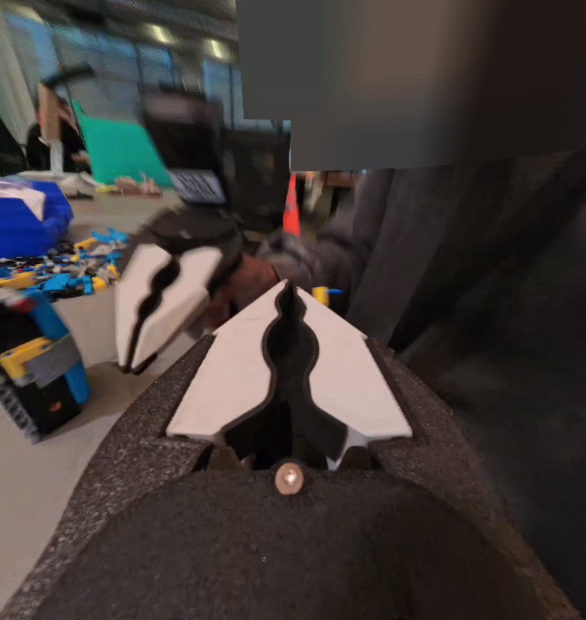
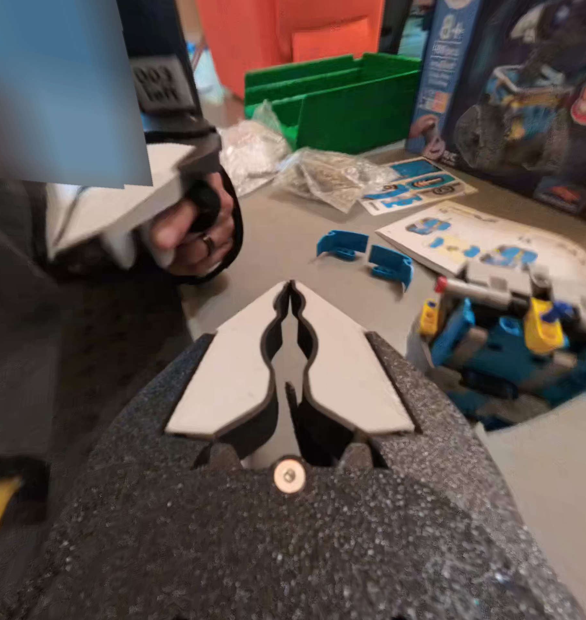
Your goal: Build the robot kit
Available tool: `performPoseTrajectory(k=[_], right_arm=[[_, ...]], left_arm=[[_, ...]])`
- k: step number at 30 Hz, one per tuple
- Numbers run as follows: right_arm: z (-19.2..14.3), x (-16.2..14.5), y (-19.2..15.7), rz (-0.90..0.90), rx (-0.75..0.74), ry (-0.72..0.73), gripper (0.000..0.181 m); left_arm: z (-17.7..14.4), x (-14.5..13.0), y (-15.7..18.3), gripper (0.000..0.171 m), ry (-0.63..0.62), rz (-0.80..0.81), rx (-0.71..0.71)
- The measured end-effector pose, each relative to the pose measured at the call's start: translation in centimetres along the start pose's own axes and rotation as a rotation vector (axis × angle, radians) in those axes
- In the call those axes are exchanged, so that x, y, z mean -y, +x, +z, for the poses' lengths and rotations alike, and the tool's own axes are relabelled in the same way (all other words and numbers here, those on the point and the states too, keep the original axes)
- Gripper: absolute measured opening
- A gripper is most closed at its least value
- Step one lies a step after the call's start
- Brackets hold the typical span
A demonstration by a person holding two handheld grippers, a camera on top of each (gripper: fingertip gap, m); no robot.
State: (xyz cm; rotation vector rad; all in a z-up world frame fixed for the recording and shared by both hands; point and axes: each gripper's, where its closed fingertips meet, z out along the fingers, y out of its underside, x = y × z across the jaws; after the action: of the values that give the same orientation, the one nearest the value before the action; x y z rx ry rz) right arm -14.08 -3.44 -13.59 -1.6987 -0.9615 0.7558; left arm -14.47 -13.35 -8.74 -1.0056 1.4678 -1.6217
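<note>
My left gripper [image 1: 290,286] is shut and empty, held in the air and pointing towards a person in dark clothing [image 1: 318,255]. My right gripper [image 2: 291,285] is shut and empty above the grey table [image 2: 278,235]. It also shows in the left wrist view [image 1: 130,367], tips down close to the tabletop. Nearest to it are two blue curved pieces [image 2: 343,245] [image 2: 390,265] and a partly built blue, yellow and grey toy vehicle [image 2: 503,332], also seen in the left wrist view [image 1: 36,379]. A hand [image 2: 197,231] grips the left gripper's handle.
A pile of loose blue, yellow and black pieces [image 1: 66,268] lies by a blue bin [image 1: 19,218]. An instruction booklet [image 2: 479,235], a sticker sheet [image 2: 416,191], plastic bags [image 2: 318,174], a green bin [image 2: 335,100] and the toy's box [image 2: 520,84] stand on the table. An orange cone [image 1: 291,208] stands behind.
</note>
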Motion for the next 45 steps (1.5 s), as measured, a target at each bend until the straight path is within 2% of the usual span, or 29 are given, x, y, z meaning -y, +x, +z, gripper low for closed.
performPoseTrajectory(k=[1,2,3,4,6,8,10,13,16,18,21,24,27,31,36,38,40,43,45], right_arm=[[-0.6,1.8,-2.1,-0.02,0.12,0.084,0.0],[-1.6,3.5,-3.3,-0.019,0.175,0.193,0.0],[-1.7,2.6,-2.7,-0.039,0.128,0.155,0.0],[-1.3,1.3,-1.4,-0.024,0.067,0.094,0.0],[-1.0,1.5,-0.1,0.082,0.09,0.082,0.0],[-0.8,2.0,2.4,0.091,-0.03,0.099,0.0],[-1.2,1.9,2.3,0.092,-0.028,0.106,0.0],[-3.0,2.9,2.7,0.119,-0.036,0.179,0.0],[-4.2,3.6,3.1,0.157,-0.029,0.224,0.0],[-4.7,3.9,2.7,0.181,-0.008,0.262,0.001],[-5.0,4.2,2.3,0.192,0.005,0.287,0.003],[-4.8,4.4,1.9,0.19,0.012,0.295,0.003],[-4.6,4.7,1.9,0.239,0.009,0.326,0.004],[-5.1,4.9,2.5,0.331,0.0,0.376,0.006],[-6.7,4.0,3.8,0.385,-0.051,0.383,0.007],[-7.6,3.6,4.3,0.385,-0.075,0.375,0.008],[-8.4,3.3,4.7,0.38,-0.103,0.38,0.007],[-9.1,3.4,5.3,0.413,-0.121,0.425,0.007],[-9.3,3.2,5.8,0.438,-0.14,0.444,0.007]], left_arm=[[1.4,-2.1,0.0,0.0,-0.14,0.182,0.095],[1.6,-3.0,-1.1,0.0,-0.215,0.355,0.207],[1.1,-2.4,-1.7,0.0,-0.183,0.339,0.236],[0.2,-1.7,-2.8,0.0,-0.132,0.226,0.246],[-1.4,-2.6,-6.3,0.0,-0.159,0.149,0.353],[-1.4,-3.3,-6.7,0.0,-0.192,0.156,0.368],[-1.3,-3.6,-6.7,0.0,-0.223,0.221,0.387],[-1.4,-3.8,-6.9,0.0,-0.234,0.215,0.391],[-0.8,-4.0,-6.6,0.001,-0.259,0.181,0.359],[0.2,-4.1,-5.4,0.008,-0.31,0.14,0.315],[3.3,-3.4,-1.9,0.015,-0.42,0.014,0.24],[8.1,-2.5,4.1,0.02,-0.493,-0.249,0.076],[12.3,-4.6,9.2,0.026,-0.658,-0.452,-0.05],[16.0,-8.8,10.4,0.027,-0.8,-0.486,-0.035],[19.4,-10.2,12.5,0.027,-0.83,-0.604,-0.199],[20.4,-10.2,12.5,0.028,-0.818,-0.543,-0.208],[21.3,-9.1,11.2,0.029,-0.77,-0.465,-0.168],[22.5,-6.1,9.4,0.016,-0.64,-0.414,-0.148],[22.9,-6.0,10.6,0.013,-0.646,-0.415,-0.205]])
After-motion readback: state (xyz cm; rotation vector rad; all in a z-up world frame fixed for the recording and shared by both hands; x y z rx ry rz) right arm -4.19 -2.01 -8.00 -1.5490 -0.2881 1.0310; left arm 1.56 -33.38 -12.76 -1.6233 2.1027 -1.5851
